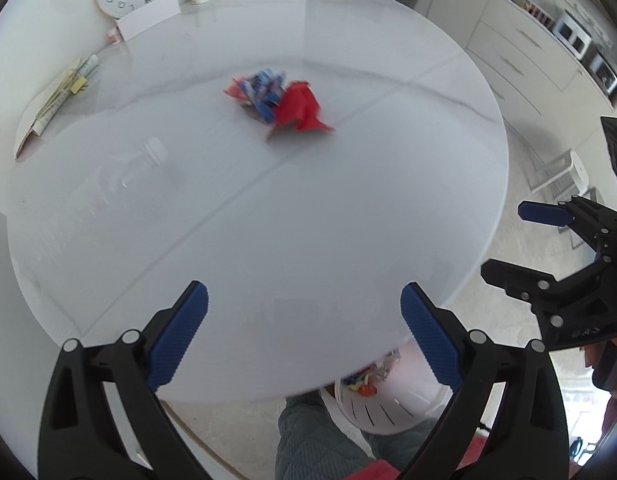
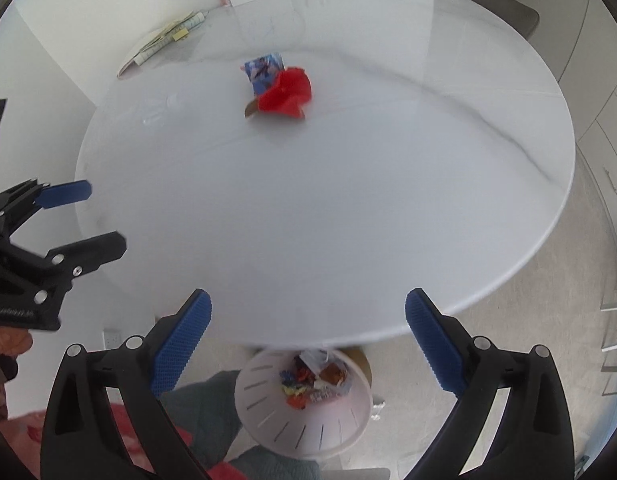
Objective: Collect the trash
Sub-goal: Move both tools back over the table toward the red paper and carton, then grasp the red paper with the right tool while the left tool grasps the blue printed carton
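White counter (image 2: 348,208) with grey veining; red wrapper (image 2: 286,92) against blue printed wrapper (image 2: 264,68); pale pink slotted bin (image 2: 304,428) with multicoloured trash; tool pads (image 2: 180,348) blue, textured.

Your left gripper (image 1: 304,332) and right gripper (image 2: 308,336) match: black plastic linkage arms with round silver rivets and ribbed blue pads (image 2: 180,348). At six o'clock, you wear quilted grey-green trousers (image 1: 308,440) and a red garment (image 2: 32,428).

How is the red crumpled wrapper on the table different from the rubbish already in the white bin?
The red wrapper lies on the round table; the bin's wrappers lie low in the white bin on the floor. The table piece is mostly plain red; the bin's are mixed colours. Both are crumpled packaging.
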{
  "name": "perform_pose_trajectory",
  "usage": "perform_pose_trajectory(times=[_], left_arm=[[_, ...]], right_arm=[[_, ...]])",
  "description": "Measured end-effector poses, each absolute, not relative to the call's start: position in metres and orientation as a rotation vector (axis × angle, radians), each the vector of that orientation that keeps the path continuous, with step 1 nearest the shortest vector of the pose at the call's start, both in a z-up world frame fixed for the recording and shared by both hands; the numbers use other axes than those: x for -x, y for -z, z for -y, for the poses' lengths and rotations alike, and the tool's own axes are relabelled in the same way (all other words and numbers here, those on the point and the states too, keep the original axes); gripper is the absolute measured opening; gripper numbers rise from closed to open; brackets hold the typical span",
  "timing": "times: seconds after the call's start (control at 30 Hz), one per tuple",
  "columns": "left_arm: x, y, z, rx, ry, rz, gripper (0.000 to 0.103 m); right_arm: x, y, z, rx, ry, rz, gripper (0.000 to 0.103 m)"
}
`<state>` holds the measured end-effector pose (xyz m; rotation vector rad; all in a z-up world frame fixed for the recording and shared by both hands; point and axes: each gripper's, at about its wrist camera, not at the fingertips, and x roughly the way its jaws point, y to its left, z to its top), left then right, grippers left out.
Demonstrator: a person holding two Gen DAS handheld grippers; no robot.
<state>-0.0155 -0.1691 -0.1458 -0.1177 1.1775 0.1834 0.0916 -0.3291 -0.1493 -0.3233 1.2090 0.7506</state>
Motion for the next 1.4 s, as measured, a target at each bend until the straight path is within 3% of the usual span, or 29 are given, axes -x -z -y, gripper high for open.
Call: perform_pose_trajectory(times=[0.67,0.83,0.93,1.4], left_arm=[[-0.046,0.153,0.060,0.144,-0.223,-1.160,0.095],[-0.062,0.157,0.052,0.108,-0.200,-1.149,0.095],[-0.076,0.159,0.050,0.087,-0.176,-1.136,0.095],[-0.169,0.188,0.090,-0.102,0.009,-1.067,0.095]], right_arm=[[-0.230,0.217,0.160,0.232,-0.564,-1.295,0.100],[-0.238,0.233,0.157,0.230,-0.549,-1.329,0.064],[-0.235,0.232,0.162,0.235,-0.569,-1.331,0.051],[-0.199,0.208,0.276,0.039,-0.522,-1.373,0.048]])
